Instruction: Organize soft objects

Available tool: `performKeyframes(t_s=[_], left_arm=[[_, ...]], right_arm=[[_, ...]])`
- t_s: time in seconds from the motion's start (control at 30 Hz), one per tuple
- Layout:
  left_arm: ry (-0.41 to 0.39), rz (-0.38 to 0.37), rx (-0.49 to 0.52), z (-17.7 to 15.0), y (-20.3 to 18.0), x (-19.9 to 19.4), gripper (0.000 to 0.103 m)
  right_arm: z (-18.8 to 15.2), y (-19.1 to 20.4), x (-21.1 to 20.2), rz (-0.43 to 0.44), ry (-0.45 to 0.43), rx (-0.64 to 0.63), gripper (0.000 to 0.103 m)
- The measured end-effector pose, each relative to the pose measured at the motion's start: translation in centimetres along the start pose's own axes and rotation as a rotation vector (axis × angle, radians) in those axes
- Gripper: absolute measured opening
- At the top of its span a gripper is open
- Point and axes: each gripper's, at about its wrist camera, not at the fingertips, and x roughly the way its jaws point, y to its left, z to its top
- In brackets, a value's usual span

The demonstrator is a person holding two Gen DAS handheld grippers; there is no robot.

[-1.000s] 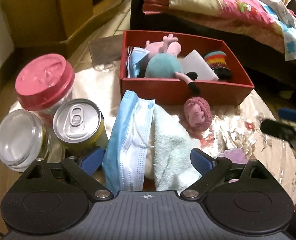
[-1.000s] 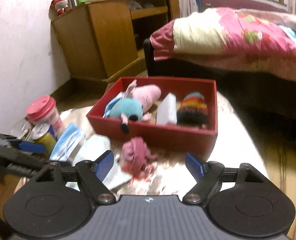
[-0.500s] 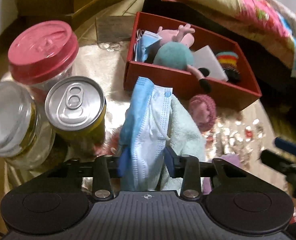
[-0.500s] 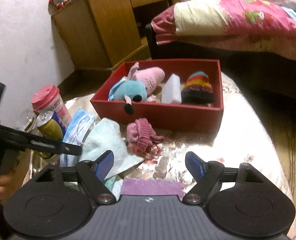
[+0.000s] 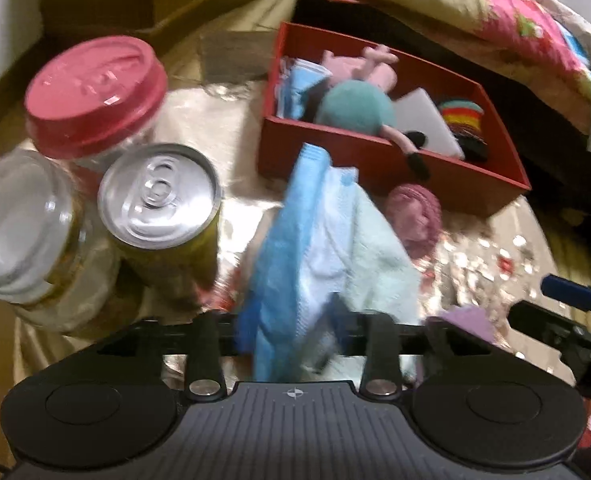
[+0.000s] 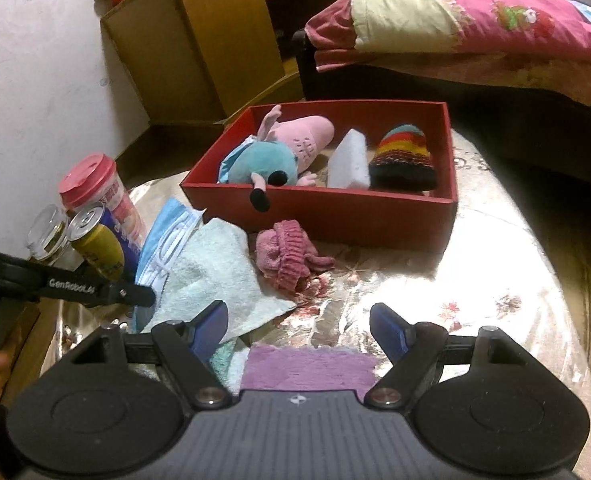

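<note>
My left gripper (image 5: 291, 320) is shut on a blue face mask (image 5: 283, 256) that lies on a pale green towel (image 5: 371, 256); the mask (image 6: 167, 236) and towel (image 6: 219, 272) also show in the right wrist view. A pink knit piece (image 6: 283, 252) lies in front of the red box (image 6: 355, 216), which holds a pink and teal plush (image 6: 271, 156), a white block (image 6: 349, 160) and a striped knit hat (image 6: 403, 156). My right gripper (image 6: 299, 328) is open above a purple cloth (image 6: 307, 368) at the table's near edge.
A pink-lidded jar (image 5: 95, 92), a drink can (image 5: 159, 196) and a clear-lidded glass jar (image 5: 19, 224) stand left of the mask. A bed with a pink quilt (image 6: 475, 20) lies behind the box, a wooden cabinet (image 6: 199, 40) at the back left.
My left gripper closed on the blue mask and has moved slightly forward over it. My right gripper pulled back and rose, so the purple cloth now sits between its open fingers.
</note>
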Motion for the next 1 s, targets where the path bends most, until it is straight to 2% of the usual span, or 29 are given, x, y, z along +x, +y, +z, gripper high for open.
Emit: performKeyframes(t_s=[0.03,0.07,0.13,0.2,0.23,0.27,0.3,0.37,0.47,0.57,0.67,0.77,0.9,0.97,1.0], left_arm=[[-0.003,0.01,0.0,0.0,0.0,0.1,0.065],[0.001,0.018,0.0,0.1,-0.1,0.3,0.071],[0.009,0.002,-0.005,0.4,-0.4,0.7,0.074],[0.015,-0.017,-0.013,0.7,-0.5,1.0,0.067],[0.021,-0.022,-0.022,0.7,-0.5,1.1,0.054],[0.032,-0.029,-0.036,0.7,-0.2,1.2,0.046],[0.039,-0.039,-0.051,0.7,0.0,1.1,0.043],[0.051,-0.077,-0.057,0.6,0.4,1.1,0.021],[0.065,-0.141,-0.074,0.3,0.8,0.6,0.011],[0.027,-0.195,-0.096,0.4,1.5,-1.6,0.01],[-0.052,-0.224,-0.124,0.6,2.5,-4.2,0.01],[-0.097,-0.248,-0.161,1.1,3.3,-5.5,0.01],[-0.103,-0.25,-0.168,1.5,3.4,-5.6,0.011],[-0.091,-0.255,-0.164,1.5,3.3,-5.2,0.012],[-0.087,-0.248,-0.163,1.4,3.2,-5.1,0.012]], right_arm=[[0.1,0.1,0.2,0.006,0.003,0.003,0.05],[0.3,0.2,0.5,0.021,0.006,0.014,0.05],[1.0,0.3,1.6,0.066,0.015,0.049,0.051],[1.8,1.0,3.1,0.102,0.036,0.074,0.051],[2.0,1.3,3.7,0.109,0.044,0.075,0.051],[2.2,1.8,4.3,0.11,0.052,0.067,0.051],[2.3,2.1,4.8,0.101,0.06,0.058,0.051],[2.3,2.5,5.2,0.083,0.066,0.05,0.051],[2.6,2.2,5.0,0.077,0.052,0.058,0.051],[2.7,1.8,5.1,0.066,0.047,0.072,0.051],[2.6,2.0,5.9,0.075,0.071,0.075,0.051],[2.8,3.0,6.9,0.095,0.087,0.064,0.051],[2.8,4.4,8.5,0.127,0.12,0.042,0.052],[2.2,4.9,9.5,0.104,0.143,0.016,0.052],[1.8,4.9,10.1,0.087,0.165,0.006,0.048]])
